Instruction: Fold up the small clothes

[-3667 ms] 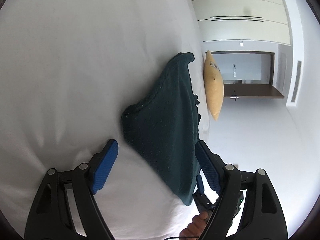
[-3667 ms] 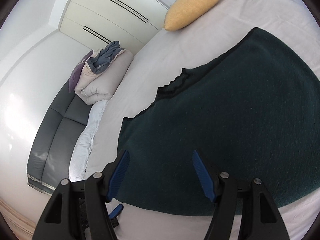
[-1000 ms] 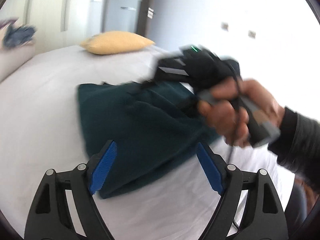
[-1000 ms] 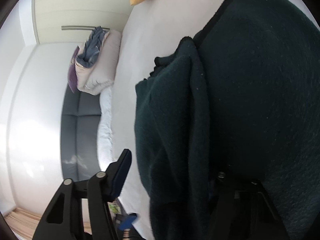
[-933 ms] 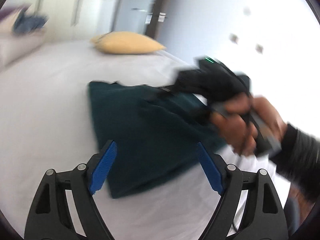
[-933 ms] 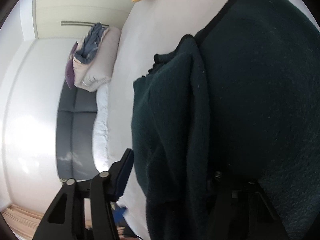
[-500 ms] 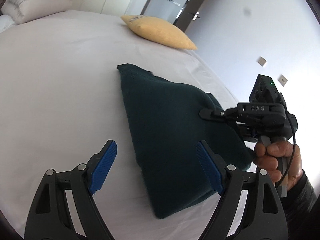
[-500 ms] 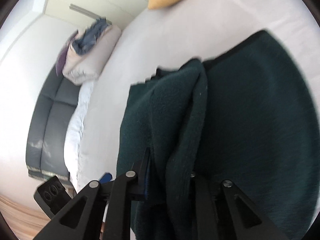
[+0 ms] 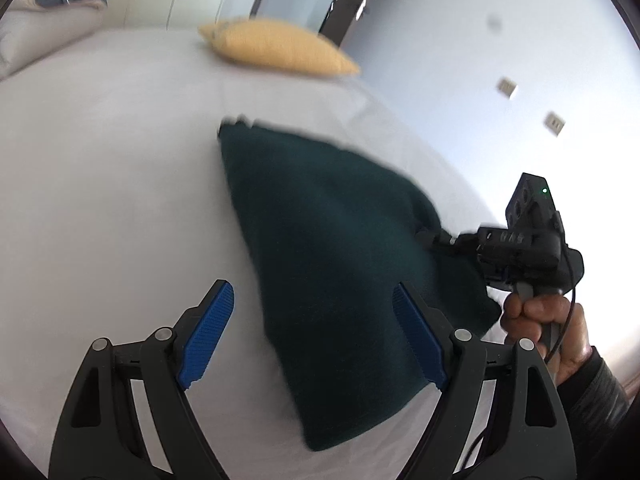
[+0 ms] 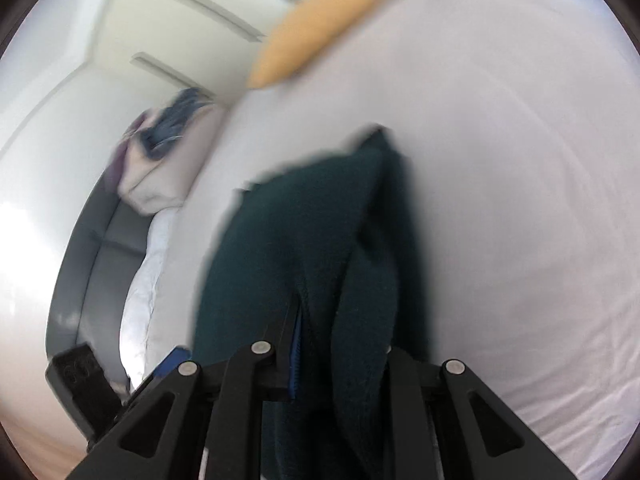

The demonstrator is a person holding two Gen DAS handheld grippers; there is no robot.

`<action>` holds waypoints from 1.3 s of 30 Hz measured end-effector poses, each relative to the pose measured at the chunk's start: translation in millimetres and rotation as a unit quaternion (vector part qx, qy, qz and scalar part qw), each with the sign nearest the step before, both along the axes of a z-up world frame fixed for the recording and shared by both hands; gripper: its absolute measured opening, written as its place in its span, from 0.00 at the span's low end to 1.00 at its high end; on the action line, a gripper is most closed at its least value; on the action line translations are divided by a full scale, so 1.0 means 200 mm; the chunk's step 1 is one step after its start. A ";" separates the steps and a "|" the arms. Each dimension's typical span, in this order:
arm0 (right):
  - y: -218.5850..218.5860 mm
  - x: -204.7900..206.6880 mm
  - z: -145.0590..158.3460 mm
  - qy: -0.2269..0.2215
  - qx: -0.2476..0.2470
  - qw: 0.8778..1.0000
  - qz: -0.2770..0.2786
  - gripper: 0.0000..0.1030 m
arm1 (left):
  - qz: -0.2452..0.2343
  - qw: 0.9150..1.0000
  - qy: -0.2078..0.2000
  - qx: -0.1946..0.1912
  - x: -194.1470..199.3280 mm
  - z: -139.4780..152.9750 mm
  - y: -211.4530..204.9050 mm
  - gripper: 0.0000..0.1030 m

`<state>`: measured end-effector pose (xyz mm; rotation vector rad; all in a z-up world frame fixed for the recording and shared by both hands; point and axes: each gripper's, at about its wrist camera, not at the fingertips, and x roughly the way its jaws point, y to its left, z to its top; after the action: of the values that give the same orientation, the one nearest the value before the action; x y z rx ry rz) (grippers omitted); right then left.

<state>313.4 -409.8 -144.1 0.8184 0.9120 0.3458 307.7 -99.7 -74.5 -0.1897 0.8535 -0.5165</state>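
The wide white-sheeted bed [image 9: 100, 168] carries the dark green fleece garment [image 9: 332, 264], doubled over near its right edge, long axis running from the near corner away toward the yellow cushion [image 9: 276, 50]. The right hand-held gripper [image 10: 340, 344] is clamped on bunched fleece, probably to drag that edge across for the fold. The left hand-held gripper [image 9: 312, 336] hovers wide apart, holding nothing.

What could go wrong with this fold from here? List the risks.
1. The right gripper pinches a thick bunch of the dark green garment, so layers might slip out or fold unevenly.
2. The left gripper is open and holds nothing, so the near edge may drag across the white sheet and skew.
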 end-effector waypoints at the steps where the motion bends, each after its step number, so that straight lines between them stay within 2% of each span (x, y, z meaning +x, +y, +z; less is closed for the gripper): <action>1: 0.00 -0.01 0.01 -0.004 -0.002 1.000 -0.002 0.16 | -0.002 1.000 0.006 0.002 0.00 -0.02 -0.01 0.79; 5: 0.05 0.00 0.11 -0.021 -0.033 0.999 0.012 0.16 | 0.002 1.000 0.011 0.006 0.10 -0.07 -0.05 0.79; 8: 0.03 0.04 0.04 0.008 -0.043 0.999 0.006 0.18 | -0.004 0.999 0.042 0.005 0.15 -0.12 -0.09 0.79; 10: 0.00 0.04 0.02 0.014 -0.018 1.000 0.006 0.20 | -0.007 0.998 0.054 0.012 0.14 -0.16 -0.11 0.79; 12: -0.04 0.00 0.07 0.024 -0.008 1.000 -0.012 0.35 | -0.009 0.998 0.058 0.007 0.15 -0.17 -0.12 0.79; 14: -0.09 -0.08 0.16 0.006 -0.023 0.999 -0.038 0.44 | -0.009 0.998 0.061 0.003 0.15 -0.17 -0.13 0.79; 15: -0.10 -0.10 0.21 -0.008 -0.022 0.999 -0.037 0.44 | -0.010 0.998 0.063 0.000 0.14 -0.17 -0.13 0.79; 18: -0.09 -0.13 0.32 -0.034 -0.005 0.999 0.003 0.44 | -0.010 0.998 0.069 -0.008 0.18 -0.18 -0.13 0.79; 19: -0.06 -0.14 0.34 -0.035 -0.003 0.999 0.027 0.44 | -0.008 0.997 0.070 -0.009 0.13 -0.17 -0.10 0.79; 21: -0.03 -0.13 0.32 -0.022 -0.006 0.999 0.047 0.42 | -0.004 0.998 0.070 -0.007 0.11 -0.18 -0.10 0.79; 25: 0.00 -0.14 0.27 -0.003 -0.016 0.999 0.047 0.40 | -0.006 0.998 0.069 -0.003 0.07 -0.19 -0.06 0.80; 28: 0.03 -0.12 0.16 0.050 -0.033 0.997 0.042 0.40 | -0.009 0.998 0.069 0.000 0.07 -0.19 -0.07 0.80; 30: 0.04 -0.13 0.09 0.071 -0.025 0.996 0.047 0.40 | -0.009 0.997 0.072 -0.002 0.07 -0.20 -0.07 0.80; 32: 0.05 -0.16 0.09 0.065 -0.023 0.996 0.053 0.40 | -0.012 0.997 0.072 -0.003 0.07 -0.21 -0.06 0.80; 35: 0.07 -0.19 0.10 0.058 -0.026 0.996 0.069 0.16 | -0.015 0.997 0.075 -0.009 0.07 -0.22 -0.05 0.80; 37: 0.06 -0.22 0.12 0.050 -0.039 0.995 0.074 0.13 | -0.016 0.997 0.078 -0.012 0.08 -0.23 -0.05 0.80; 39: 0.07 -0.25 0.14 0.043 -0.025 0.996 0.070 0.12 | -0.019 0.997 0.080 -0.009 0.08 -0.23 -0.05 0.79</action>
<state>263.5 -396.3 -115.5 0.7289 1.0583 0.4107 323.6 -109.5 -119.5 -0.2337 1.0114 -0.5491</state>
